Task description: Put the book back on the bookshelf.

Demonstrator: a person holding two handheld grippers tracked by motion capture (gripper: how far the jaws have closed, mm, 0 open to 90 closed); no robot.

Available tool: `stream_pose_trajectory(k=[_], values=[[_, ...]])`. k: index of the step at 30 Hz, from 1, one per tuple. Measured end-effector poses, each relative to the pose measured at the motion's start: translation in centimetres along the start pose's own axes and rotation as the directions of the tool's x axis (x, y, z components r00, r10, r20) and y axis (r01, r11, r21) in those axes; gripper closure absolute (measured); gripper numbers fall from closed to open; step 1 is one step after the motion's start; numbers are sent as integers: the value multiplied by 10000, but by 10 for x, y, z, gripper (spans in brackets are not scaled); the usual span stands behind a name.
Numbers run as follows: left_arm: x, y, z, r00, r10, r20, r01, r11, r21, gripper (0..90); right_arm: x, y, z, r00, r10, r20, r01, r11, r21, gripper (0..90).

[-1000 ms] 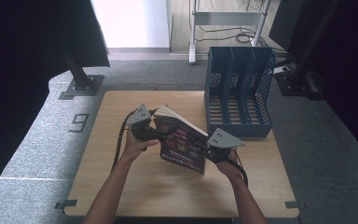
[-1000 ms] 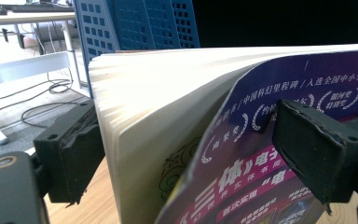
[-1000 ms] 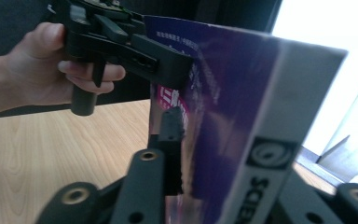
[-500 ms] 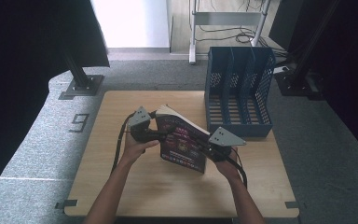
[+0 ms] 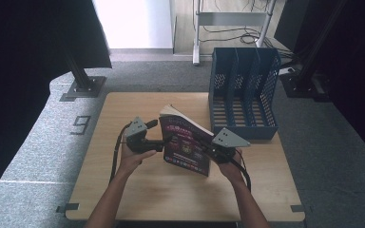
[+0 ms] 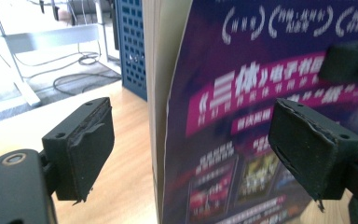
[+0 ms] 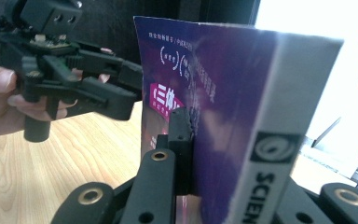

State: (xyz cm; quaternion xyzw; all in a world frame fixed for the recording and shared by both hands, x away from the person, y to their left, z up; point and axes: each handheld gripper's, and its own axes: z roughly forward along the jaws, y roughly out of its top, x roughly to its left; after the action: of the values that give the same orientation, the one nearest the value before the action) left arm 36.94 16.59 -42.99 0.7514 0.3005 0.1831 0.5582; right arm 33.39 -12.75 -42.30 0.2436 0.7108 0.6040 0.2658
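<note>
Wooden counter (image 5: 123,190), grey carpet around, blue file rack (image 5: 242,95) at far right corner.
Book (image 5: 186,147) upright mid-counter, right claw (image 5: 208,147) clenched on it; left claw (image 5: 164,141) released, straddling its edge. Near half bare.

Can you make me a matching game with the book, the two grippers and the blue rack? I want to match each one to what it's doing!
Things:
1. book
2. left gripper
3. right gripper
4. blue file rack

States:
A. jaws open, one on each side of the book's page edge
B. stands at the far right of the table
C. shut on the book near its spine
D. held upright, purple cover

Pairs: 1-D, 2-A, 3-C, 4-B
</note>
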Motion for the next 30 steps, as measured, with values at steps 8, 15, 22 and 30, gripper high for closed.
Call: stream_pose_trajectory(k=[8,15,22,30], values=[[-2,-16,-14,9998,-112,-149,114,9999,130,142,-1,0,0,10000,92,-1,-92,9999,40,806],[-6,-31,-25,9990,-121,-422,131,9996,243,142,-2,1,1,9997,231,75,-232,9997,121,807],[-13,-46,-34,9980,-94,-622,123,9989,456,143,-2,1,2,9992,351,167,-354,9992,171,808],[-14,-64,-40,9968,-309,-731,363,9966,743,143,0,2,4,9982,500,339,-507,9985,200,812]])
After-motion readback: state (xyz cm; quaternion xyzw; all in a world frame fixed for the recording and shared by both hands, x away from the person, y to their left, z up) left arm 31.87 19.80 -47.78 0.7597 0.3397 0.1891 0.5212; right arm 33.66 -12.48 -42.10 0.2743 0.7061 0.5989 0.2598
